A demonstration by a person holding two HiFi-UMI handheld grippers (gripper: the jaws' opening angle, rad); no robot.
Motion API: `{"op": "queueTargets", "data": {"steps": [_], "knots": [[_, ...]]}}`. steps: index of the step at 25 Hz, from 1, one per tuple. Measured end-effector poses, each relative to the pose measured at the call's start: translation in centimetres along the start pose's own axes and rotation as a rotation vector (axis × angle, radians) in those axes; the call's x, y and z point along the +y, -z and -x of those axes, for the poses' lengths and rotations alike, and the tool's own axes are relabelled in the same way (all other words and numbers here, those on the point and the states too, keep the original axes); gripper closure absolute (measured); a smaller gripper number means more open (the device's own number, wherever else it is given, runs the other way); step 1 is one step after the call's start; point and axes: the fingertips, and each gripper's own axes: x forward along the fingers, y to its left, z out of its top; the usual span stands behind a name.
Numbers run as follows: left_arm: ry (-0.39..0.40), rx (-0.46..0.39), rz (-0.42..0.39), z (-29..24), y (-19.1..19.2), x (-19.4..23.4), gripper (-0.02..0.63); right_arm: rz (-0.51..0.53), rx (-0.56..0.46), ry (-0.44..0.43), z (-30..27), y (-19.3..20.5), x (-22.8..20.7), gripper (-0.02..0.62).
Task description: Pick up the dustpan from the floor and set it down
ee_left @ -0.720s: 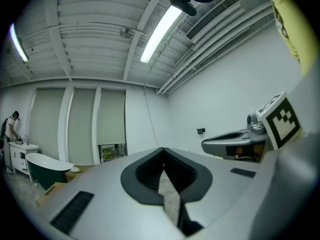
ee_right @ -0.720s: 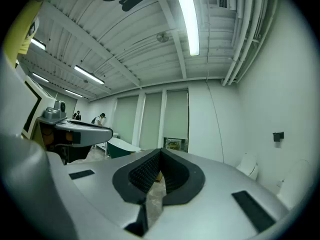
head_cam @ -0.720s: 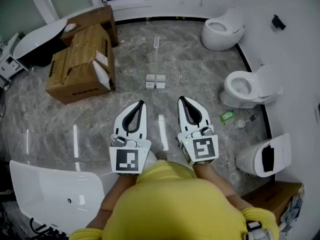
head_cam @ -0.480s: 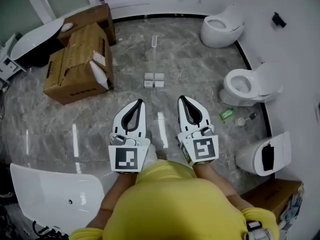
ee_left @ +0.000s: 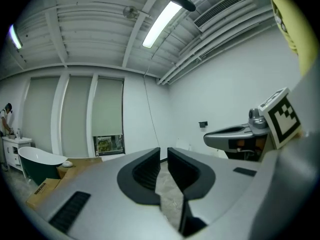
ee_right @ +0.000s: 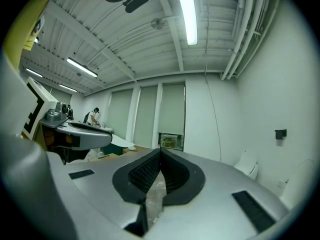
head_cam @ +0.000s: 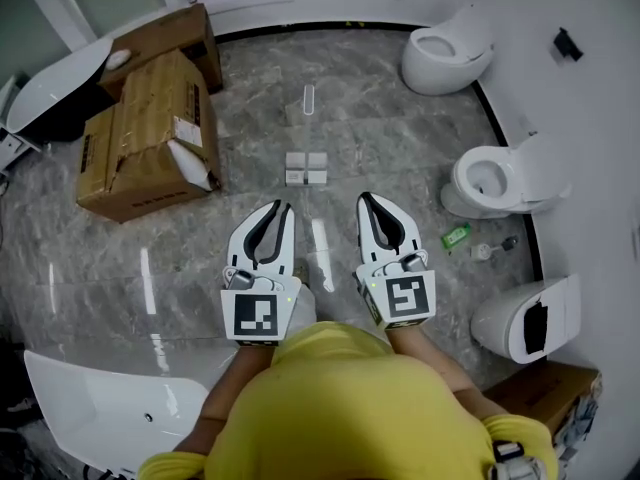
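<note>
The dustpan lies on the grey marble floor ahead of me, a pale see-through pan with its long handle pointing away. Both grippers are held level well above the floor, side by side and short of it. My left gripper has a narrow gap between its black pads and holds nothing. My right gripper has its tips touching, and nothing is between its pads. Neither gripper view shows the dustpan.
Cardboard boxes stand at the left. Three white toilets line the curved wall at the right. A white bathtub sits at the lower left. A green bottle lies by the middle toilet.
Both grippers keep the same pose. The view has shifted a little, so the boxes sit further left in the picture. Nothing was grasped or released.
</note>
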Motion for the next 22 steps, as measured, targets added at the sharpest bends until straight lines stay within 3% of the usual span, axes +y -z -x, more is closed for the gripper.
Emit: {"op": "queueTargets", "data": {"steps": [11, 22], "knots": [[0.084, 0.059, 0.023, -10.5, 2.1, 6.2, 0.531, -0.002, 0.037, 0.052, -11.4, 0.8, -3.5, 0.583], [0.153, 0.12, 0.032, -15.3, 4.5, 8.1, 0.505, -0.011, 0.062, 0.092, -16.0, 1.4, -4.8, 0.583]]}}
